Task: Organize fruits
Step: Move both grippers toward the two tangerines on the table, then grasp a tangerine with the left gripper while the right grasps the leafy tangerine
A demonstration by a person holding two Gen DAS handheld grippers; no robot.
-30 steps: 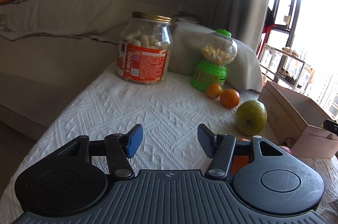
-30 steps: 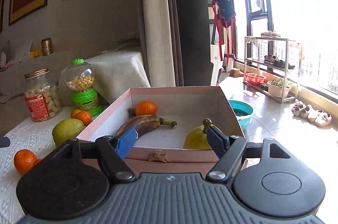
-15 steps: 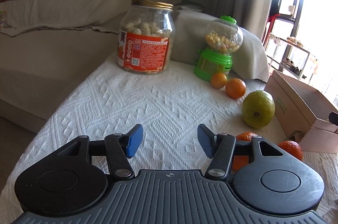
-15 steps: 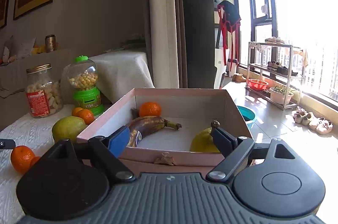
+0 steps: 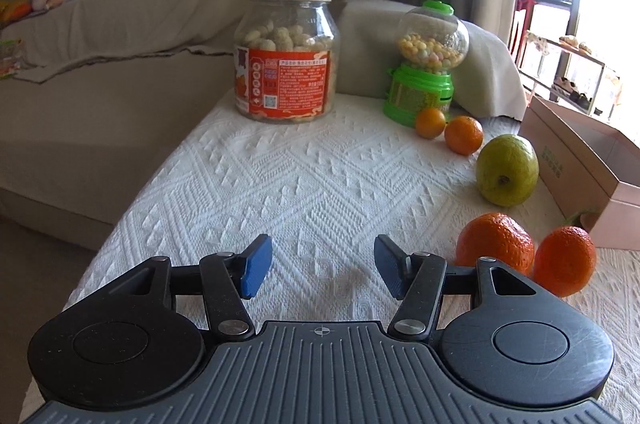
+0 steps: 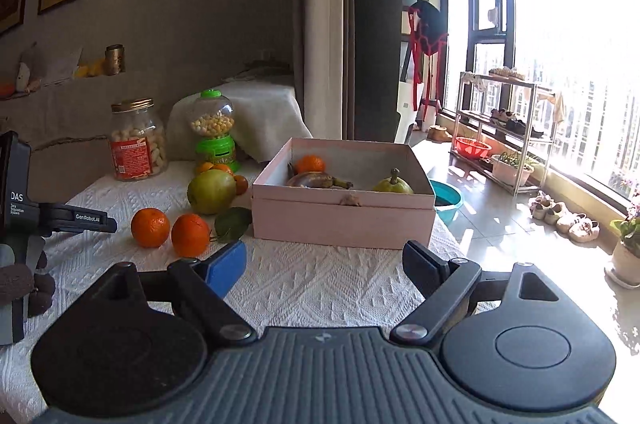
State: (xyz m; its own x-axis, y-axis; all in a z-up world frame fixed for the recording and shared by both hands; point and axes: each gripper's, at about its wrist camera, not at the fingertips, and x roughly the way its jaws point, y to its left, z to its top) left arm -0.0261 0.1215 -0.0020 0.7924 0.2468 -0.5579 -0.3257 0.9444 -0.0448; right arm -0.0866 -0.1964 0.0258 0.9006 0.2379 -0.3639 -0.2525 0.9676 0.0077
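Observation:
My left gripper [image 5: 320, 260] hovers low over the white cloth; its jaws are closing with nothing between them. Just right of it lie two oranges [image 5: 496, 240] [image 5: 564, 260], and beyond them a green round fruit [image 5: 507, 170]. Two small oranges [image 5: 430, 123] [image 5: 463, 135] sit by the candy dispenser. My right gripper [image 6: 324, 264] is open and empty, a short way in front of the pink box [image 6: 344, 220]. Inside the box lie an orange [image 6: 310, 164], a dark banana [image 6: 316, 180] and a yellow-green pear [image 6: 392, 184].
A jar of snacks [image 5: 286, 64] and a green candy dispenser [image 5: 428, 64] stand at the table's far end. A green leaf [image 6: 232, 224] lies by the box's left corner. A sofa runs along the left; the floor drops away right of the box.
My right gripper has drawn back from over the box and its jaws have widened. The left view has tilted slightly, bringing both near oranges fully into sight.

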